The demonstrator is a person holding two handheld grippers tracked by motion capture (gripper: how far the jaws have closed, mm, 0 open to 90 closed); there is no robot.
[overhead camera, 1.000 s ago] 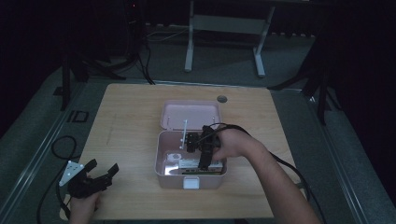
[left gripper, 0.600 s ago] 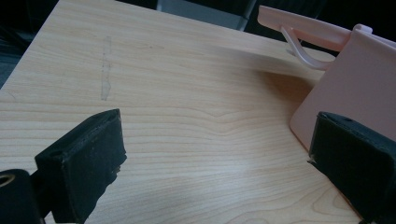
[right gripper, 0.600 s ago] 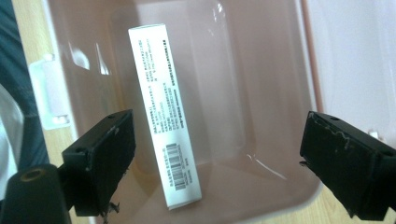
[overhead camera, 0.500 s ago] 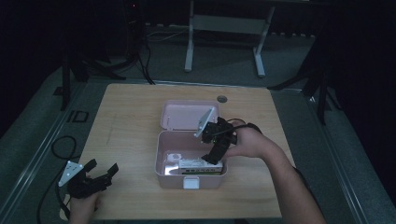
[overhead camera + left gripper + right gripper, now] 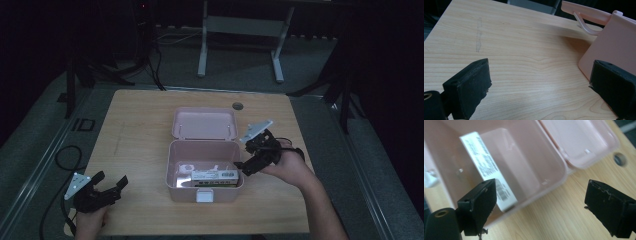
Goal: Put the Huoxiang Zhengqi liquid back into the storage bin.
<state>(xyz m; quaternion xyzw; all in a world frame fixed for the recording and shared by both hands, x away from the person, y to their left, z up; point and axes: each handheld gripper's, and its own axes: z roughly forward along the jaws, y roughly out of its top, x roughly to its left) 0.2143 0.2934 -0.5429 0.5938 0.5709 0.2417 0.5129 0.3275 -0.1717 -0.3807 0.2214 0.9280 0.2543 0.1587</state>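
Here, empty tongs (image 5: 250, 160) beside pink box (image 5: 205, 187).

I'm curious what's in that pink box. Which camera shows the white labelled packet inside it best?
The right gripper view: the white labelled packet lies close up in the pink box, its print and barcode visible. The high view shows the packet whole but small. The left gripper view catches just the box's outer wall.
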